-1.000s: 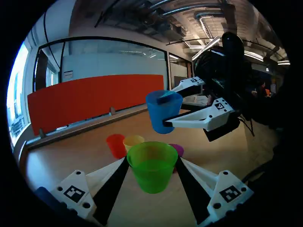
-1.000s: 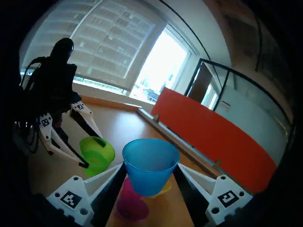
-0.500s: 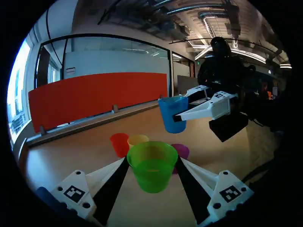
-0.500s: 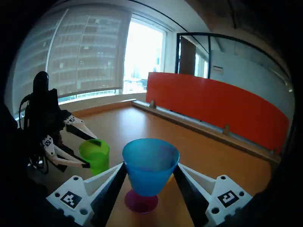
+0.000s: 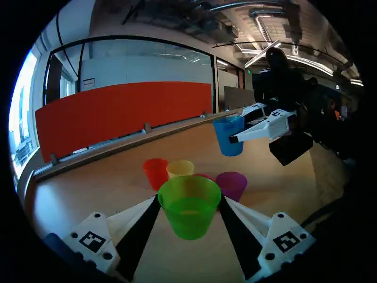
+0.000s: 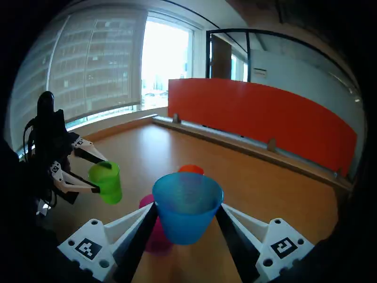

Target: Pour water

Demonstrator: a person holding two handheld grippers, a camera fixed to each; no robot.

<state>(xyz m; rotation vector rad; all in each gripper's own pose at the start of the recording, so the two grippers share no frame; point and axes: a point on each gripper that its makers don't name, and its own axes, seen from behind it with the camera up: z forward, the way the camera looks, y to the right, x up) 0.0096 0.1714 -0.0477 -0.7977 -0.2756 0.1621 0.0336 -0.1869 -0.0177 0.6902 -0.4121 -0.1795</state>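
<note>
Green cup: we are seeing the green cup (image 5: pixel 189 218) upright between the fingers of the left gripper (image 5: pixel 188 202), raised over the wooden table (image 5: pixel 85 193); a liquid line is showing about halfway up its translucent wall.
Left gripper: its two fingers are pressing on opposite sides of the green cup, pinching it.
Blue cup: the blue cup (image 6: pixel 187 221) is sitting upright in the right gripper (image 6: pixel 187 207), lifted off the table; in the left gripper view it is hanging well beyond the cluster of cups.
Right gripper: both fingers are clamping the blue cup's wall.
Blue cup's contents: we are looking into its mouth in the right gripper view, yet we cannot tell whether any water is lying inside.
Cups on the table: a red cup (image 5: pixel 155 172), a yellow cup (image 5: pixel 180 168) and a purple cup (image 5: pixel 232 185) are standing close together beyond the green cup; we cannot tell what is in them.
Hidden parts: the green cup is covering the lower parts of the yellow and purple cups, and a reddish rim between them is too cut off for us to identify.
Person: a dark figure is holding the right gripper, too shadowed for detail.
</note>
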